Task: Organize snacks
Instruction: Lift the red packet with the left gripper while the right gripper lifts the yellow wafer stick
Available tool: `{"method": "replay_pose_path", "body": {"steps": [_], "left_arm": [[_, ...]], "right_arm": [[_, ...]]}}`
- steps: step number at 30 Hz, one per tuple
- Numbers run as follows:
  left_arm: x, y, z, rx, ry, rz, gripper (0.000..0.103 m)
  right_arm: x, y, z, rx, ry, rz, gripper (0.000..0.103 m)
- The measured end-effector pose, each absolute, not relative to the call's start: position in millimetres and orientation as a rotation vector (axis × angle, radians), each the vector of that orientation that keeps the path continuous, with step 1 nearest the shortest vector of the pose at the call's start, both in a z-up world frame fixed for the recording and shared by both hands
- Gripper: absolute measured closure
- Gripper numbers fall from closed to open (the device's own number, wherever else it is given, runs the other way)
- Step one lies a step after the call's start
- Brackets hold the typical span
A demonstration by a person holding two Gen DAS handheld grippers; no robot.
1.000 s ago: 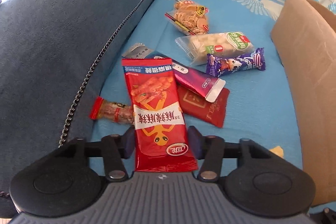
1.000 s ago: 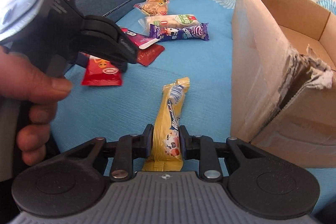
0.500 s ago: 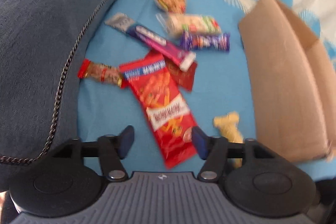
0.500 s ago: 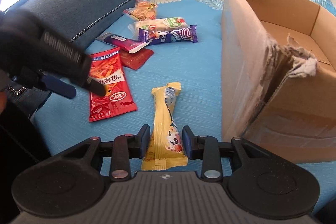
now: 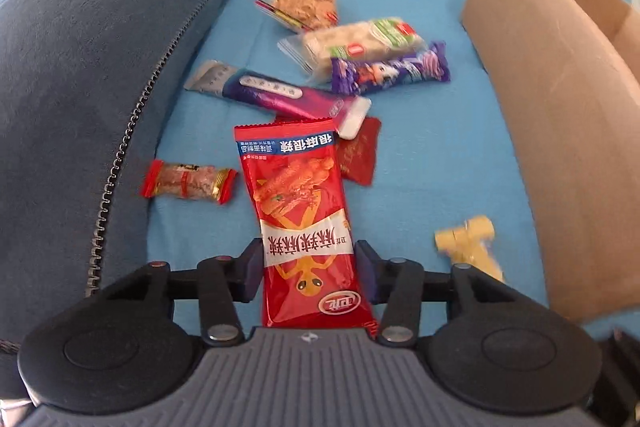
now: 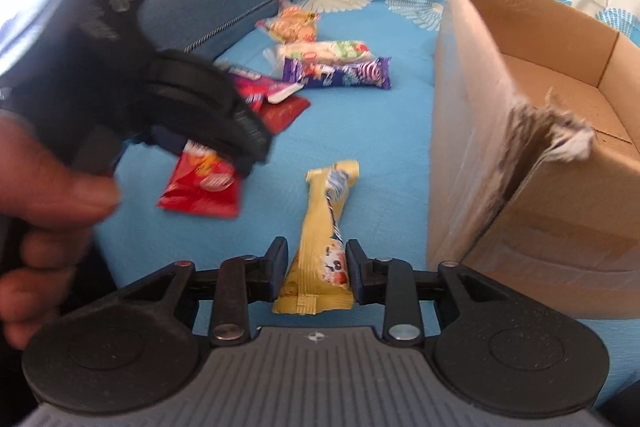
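Left tongs: jaws closing about the red snack packet; pads just at its two long edges near the lower end, firm clamp not confirmed
Right tongs: jaws a little apart astride the yellow snack bar; small gaps show on both sides, so no grip as yet
Left hand: seen in the right wrist view, wrapped on the handle of the left tongs
Carrier: blue sofa seat, armrest along its left edge
Red snack packet, place: near the front edge of the seat, left of the middle, its far end over a dark red sachet
Yellow snack bar, place: front of the seat, just beside the cardboard box
Box: open-topped, standing at the right side of the seat; near corner torn; visible floor bare
Remaining snacks: purple bar, pale bar with green label, clear bag of orange crisps, magenta stick, small red-ended sweet, all nearer the back left
Step in hand, judged: securing one item in each tong for transfer to the box
Recommendation: close squarely on the packet's flat body, not its crimped seal; confirm both pads bear before lifting; lift clear of the sachet beneath; pass well above the torn box corner
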State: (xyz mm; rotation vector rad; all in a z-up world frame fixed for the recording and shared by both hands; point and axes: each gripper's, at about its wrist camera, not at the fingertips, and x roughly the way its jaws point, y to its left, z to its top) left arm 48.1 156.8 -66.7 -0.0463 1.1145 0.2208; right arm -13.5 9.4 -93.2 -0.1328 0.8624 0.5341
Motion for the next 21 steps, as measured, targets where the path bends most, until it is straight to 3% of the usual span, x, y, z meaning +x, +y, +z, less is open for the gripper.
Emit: {"method": "replay_pose_path", "body": {"steps": [7,9,10,16,18,20,21], "left_arm": [[30.7,156.7,-68.5,-0.016,1.263,-0.05,0.046],[31.1,153.7,-67.8,-0.015,1.242,-0.016,0.041],[31.4,152.6,-67.8,-0.017,1.235,-0.001,0.039],[29.0,144.4,-67.8,0.033,1.228,0.028,0.035],[30.3,144.1,-70.1,0.044,1.234,0.033,0.037],[30.2,144.7,-70.6,0.051,1.233,0.042,0.042],[31.6,145.7,-71.8,0.052,1.227,0.049,0.047]], "right_arm": [[-7.2,9.8,-98.6,-0.104,0.881,0.509,0.066],[-8.7,12.0,-101.3,-0.12,0.892,0.509,0.071],[-10.9,13.4,-101.7,-0.138,0.89,0.507,0.079],[-26.2,17.7,-95.6,-0.203,0.902,0.553,0.08],[-30.3,19.1,-92.6,-0.215,0.893,0.549,0.077],[-29.9,19.6,-89.9,-0.202,0.881,0.543,0.058],[-29.8,18.9,-88.4,-0.193,0.87,0.537,0.056]]}}
